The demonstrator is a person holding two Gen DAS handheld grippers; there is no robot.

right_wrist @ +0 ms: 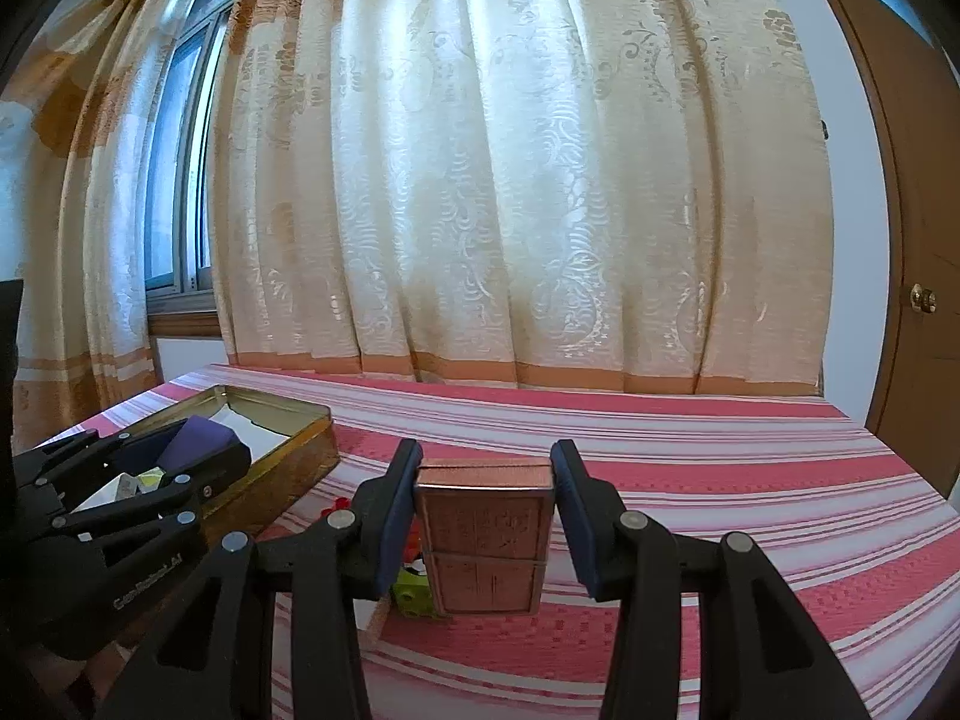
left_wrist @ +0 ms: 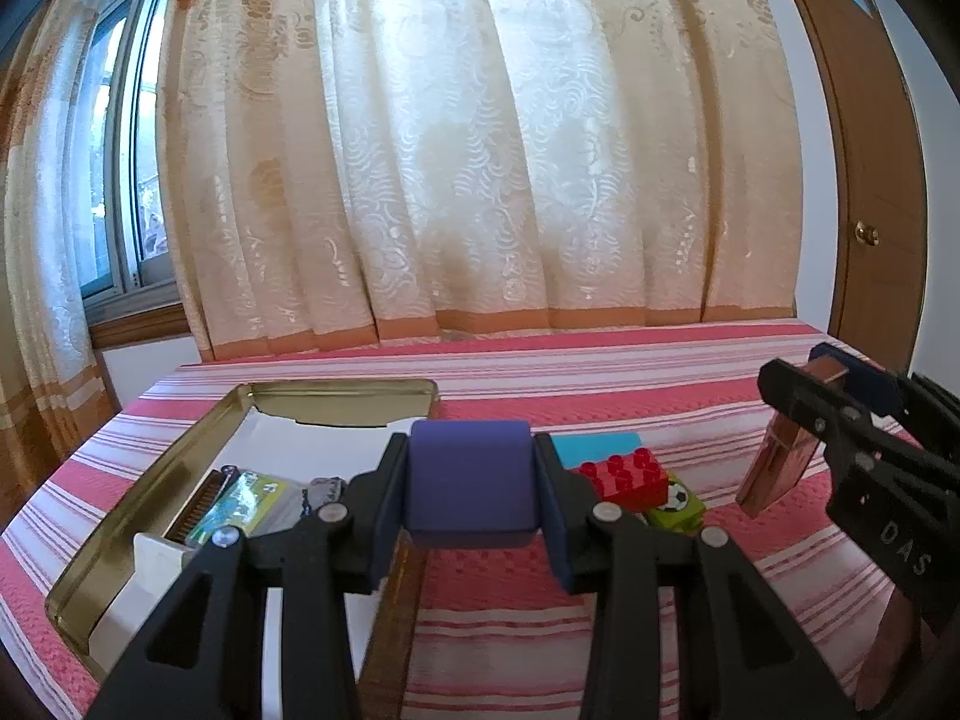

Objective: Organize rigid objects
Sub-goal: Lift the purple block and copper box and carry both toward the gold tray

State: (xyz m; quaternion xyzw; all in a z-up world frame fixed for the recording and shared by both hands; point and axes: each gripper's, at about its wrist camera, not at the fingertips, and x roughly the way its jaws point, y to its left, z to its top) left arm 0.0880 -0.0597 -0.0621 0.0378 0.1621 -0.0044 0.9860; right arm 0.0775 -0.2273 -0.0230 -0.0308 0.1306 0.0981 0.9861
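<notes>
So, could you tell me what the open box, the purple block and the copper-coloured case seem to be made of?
Open box: looks like thin tin, with a shiny gold, reflective wall. Purple block: matte with rounded edges, possibly foam or soft plastic. Copper-coloured case: probably metal, with a brushed sheen and engraved marks.

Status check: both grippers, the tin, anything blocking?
Left gripper shut on purple foam block. Right gripper shut on copper-coloured engraved box. Open gold tin partly filled. Nothing blocking.
</notes>
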